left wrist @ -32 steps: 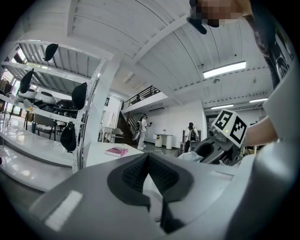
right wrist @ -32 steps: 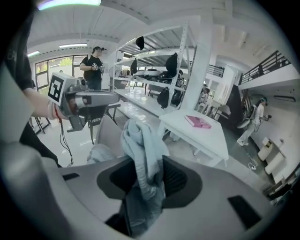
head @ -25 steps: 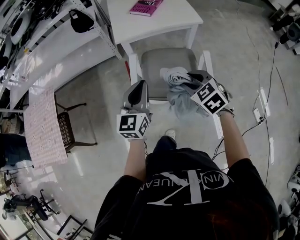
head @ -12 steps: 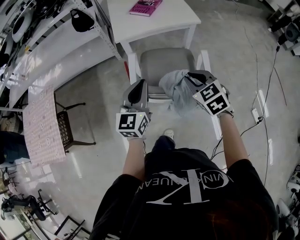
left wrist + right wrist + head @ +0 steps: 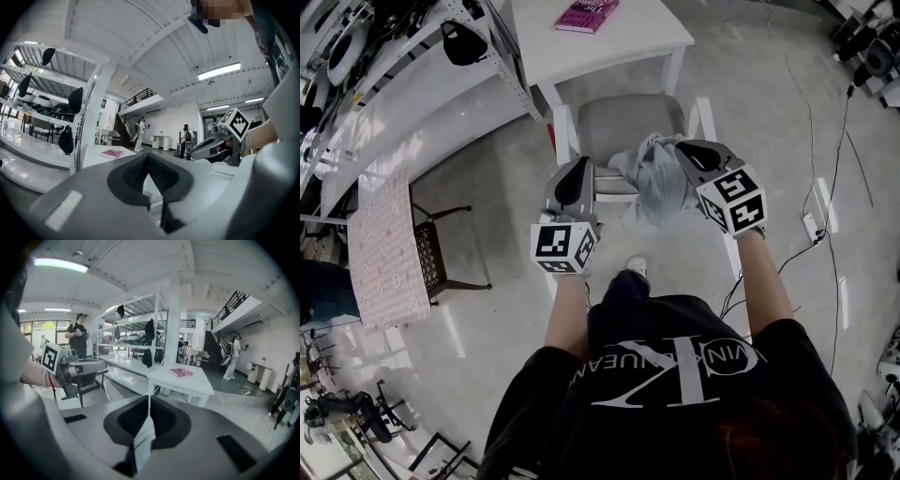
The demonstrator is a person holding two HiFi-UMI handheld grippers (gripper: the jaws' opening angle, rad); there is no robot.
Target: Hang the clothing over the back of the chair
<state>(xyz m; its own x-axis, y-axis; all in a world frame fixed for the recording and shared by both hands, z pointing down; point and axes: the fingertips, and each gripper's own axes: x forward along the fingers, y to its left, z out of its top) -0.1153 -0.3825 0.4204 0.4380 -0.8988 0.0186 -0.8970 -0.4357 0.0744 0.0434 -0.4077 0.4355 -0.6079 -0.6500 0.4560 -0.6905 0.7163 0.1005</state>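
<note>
A grey garment (image 5: pixel 656 180) hangs bunched over the near edge of the white chair (image 5: pixel 630 122) with the grey seat. My right gripper (image 5: pixel 682 156) is at the garment's right side. Its jaws have just been closing and are now shut on a fold of the grey cloth (image 5: pixel 143 437), which shows pinched between the pads. My left gripper (image 5: pixel 577 171) is held at the chair's left side, apart from the garment, with its jaws shut and nothing in them (image 5: pixel 149 157). Each gripper view shows the other gripper off to one side.
Beyond the chair stands a white table (image 5: pixel 619 42) with a pink book (image 5: pixel 589 12) on it. White shelving (image 5: pixel 412 75) with dark caps runs along the left. A patterned cloth (image 5: pixel 384 253) lies lower left. Cables (image 5: pixel 825 225) trail on the floor at right. People stand in the background.
The right gripper has shut on the garment and drawn it from the seat toward the near edge of the chair, where it now hangs lower. The left gripper has shifted a little.
</note>
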